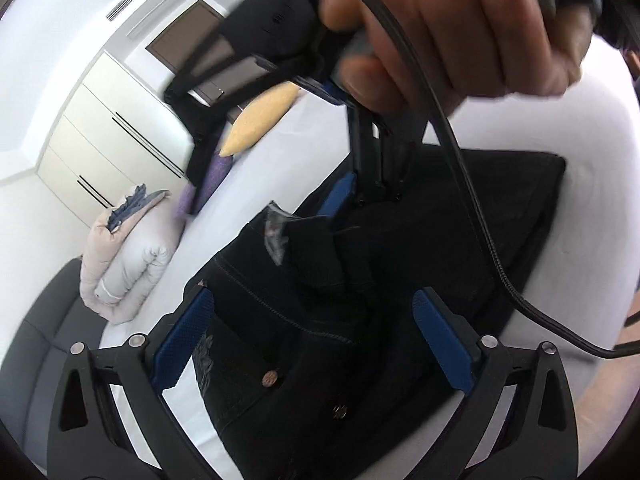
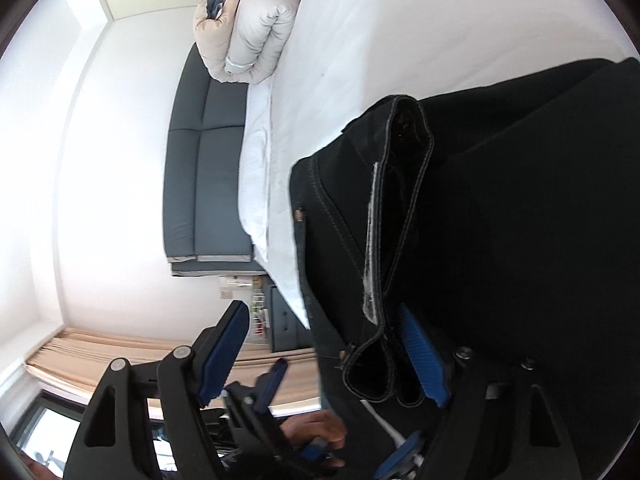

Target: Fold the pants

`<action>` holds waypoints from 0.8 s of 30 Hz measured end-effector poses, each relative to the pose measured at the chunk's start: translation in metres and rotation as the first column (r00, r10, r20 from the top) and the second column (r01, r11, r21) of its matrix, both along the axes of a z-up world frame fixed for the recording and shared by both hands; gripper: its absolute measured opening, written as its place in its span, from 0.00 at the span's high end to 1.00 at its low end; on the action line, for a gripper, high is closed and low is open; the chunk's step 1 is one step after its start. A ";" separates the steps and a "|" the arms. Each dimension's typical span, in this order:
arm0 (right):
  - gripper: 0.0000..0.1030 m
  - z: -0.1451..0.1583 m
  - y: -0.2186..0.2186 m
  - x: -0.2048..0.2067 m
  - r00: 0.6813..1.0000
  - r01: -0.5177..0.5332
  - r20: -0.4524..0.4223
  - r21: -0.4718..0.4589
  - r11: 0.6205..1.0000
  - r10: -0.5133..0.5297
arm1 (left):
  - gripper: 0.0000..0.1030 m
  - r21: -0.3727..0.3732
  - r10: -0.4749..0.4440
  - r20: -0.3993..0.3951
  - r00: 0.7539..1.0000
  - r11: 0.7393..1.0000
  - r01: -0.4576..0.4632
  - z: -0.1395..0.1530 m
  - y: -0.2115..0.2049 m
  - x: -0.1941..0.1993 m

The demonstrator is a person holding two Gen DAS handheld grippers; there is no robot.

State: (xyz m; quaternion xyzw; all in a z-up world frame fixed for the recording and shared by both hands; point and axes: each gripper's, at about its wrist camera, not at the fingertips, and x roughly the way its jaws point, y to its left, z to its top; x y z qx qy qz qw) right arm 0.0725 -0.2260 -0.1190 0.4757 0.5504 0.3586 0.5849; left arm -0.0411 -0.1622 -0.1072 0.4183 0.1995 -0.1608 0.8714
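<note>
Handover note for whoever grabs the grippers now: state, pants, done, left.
Left gripper: open, jaws wide over the waistband of the black denim pants, pressing nothing.
Right gripper: open, a loose hemmed edge of the pants lies against one blue pad, not pinched.
The pants lie in a folded stack on the white bed sheet, copper rivets showing.
Done: at least one fold is in.
Left: probably square up the loose hem; whether another fold is needed I cannot tell.
</note>
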 end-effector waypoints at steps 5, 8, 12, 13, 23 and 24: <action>0.23 0.007 0.009 0.003 1.000 -0.012 0.022 0.065 0.998 0.011 | 0.36 0.020 0.063 -0.049 0.997 0.998 -0.062 -0.018 -0.003 0.015; 0.23 0.008 0.010 0.003 0.999 -0.031 0.039 0.069 0.997 0.029 | 0.56 0.002 0.121 -0.087 0.989 0.993 -0.121 -0.029 0.004 0.037; 0.23 0.007 0.008 0.003 0.999 -0.028 0.035 0.073 0.997 0.026 | 0.82 -0.029 0.133 -0.114 0.985 0.990 -0.137 -0.036 0.014 0.051; 0.23 0.007 0.010 0.003 0.999 -0.028 0.038 0.073 0.997 0.026 | 0.83 -0.042 0.134 -0.106 0.985 0.989 -0.139 -0.035 0.016 0.050; 0.18 -0.014 -0.025 0.010 0.999 0.044 -0.020 -0.054 0.998 -0.045 | 0.91 -0.197 0.110 -0.058 0.992 0.973 -0.119 -0.011 0.041 0.033; 0.18 -0.018 -0.023 0.011 0.999 0.033 -0.031 -0.061 0.998 -0.035 | 0.91 -0.201 0.097 -0.054 0.994 0.974 -0.106 -0.011 0.037 0.027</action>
